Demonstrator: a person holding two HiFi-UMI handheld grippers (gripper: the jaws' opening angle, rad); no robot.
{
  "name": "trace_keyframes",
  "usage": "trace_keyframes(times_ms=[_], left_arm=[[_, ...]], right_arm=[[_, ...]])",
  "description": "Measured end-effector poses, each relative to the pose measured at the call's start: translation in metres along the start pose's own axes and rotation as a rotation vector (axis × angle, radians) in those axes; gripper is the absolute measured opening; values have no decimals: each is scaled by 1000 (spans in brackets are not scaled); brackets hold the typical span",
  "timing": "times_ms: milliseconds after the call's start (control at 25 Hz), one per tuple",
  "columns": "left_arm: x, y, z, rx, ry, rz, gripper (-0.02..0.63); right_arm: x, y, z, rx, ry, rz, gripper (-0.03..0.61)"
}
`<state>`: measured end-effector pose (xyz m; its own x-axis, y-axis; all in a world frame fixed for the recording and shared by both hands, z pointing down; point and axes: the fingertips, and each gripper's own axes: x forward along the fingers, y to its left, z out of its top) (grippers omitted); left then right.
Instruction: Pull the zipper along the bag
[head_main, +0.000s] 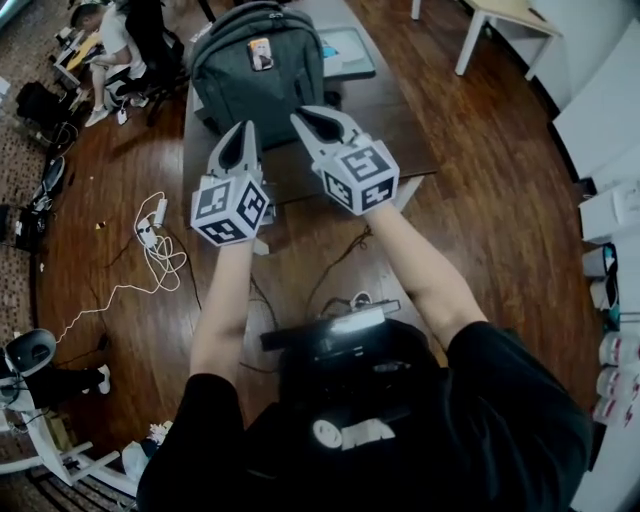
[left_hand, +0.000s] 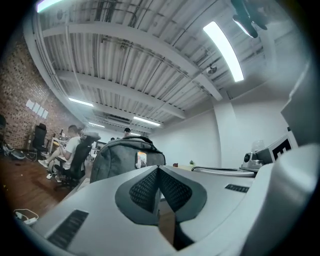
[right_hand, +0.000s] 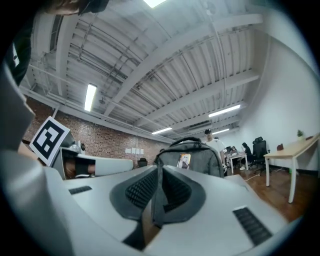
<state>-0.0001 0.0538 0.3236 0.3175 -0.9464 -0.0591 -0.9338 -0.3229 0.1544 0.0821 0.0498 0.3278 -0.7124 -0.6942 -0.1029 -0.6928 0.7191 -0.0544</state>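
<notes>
Both grippers have their jaws pressed together on nothing: left gripper (head_main: 247, 128) and right gripper (head_main: 300, 120) hang side by side, just short of the grey backpack (head_main: 258, 70) standing on the desk (head_main: 390, 120). My tip: pin the fabric with one and pinch the zipper pull with the other. I can't spot the pull from here.

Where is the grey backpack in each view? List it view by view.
Head view: backpack top centre, on the table.
Left gripper view: backpack left of centre, above the jaws.
Right gripper view: backpack just right of centre, above the jaws.
Shared landmark: picture tag on its front.
</notes>
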Motion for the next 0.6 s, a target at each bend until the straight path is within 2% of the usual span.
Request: trace_keyframes(times_ms=[200, 320, 480, 600], left_arm=[[-36, -22, 0, -24, 24, -52, 0], [-69, -36, 6, -40, 11, -83, 0], [-115, -58, 13, 2, -11, -100, 0], [-139, -78, 19, 32, -17, -104, 0]], right_arm=[[-39, 30, -1, 19, 9, -82, 35], [-65, 58, -1, 26, 6, -115, 35], [-100, 92, 6, 49, -19, -179, 35], [-124, 116, 20, 28, -31, -216, 35]])
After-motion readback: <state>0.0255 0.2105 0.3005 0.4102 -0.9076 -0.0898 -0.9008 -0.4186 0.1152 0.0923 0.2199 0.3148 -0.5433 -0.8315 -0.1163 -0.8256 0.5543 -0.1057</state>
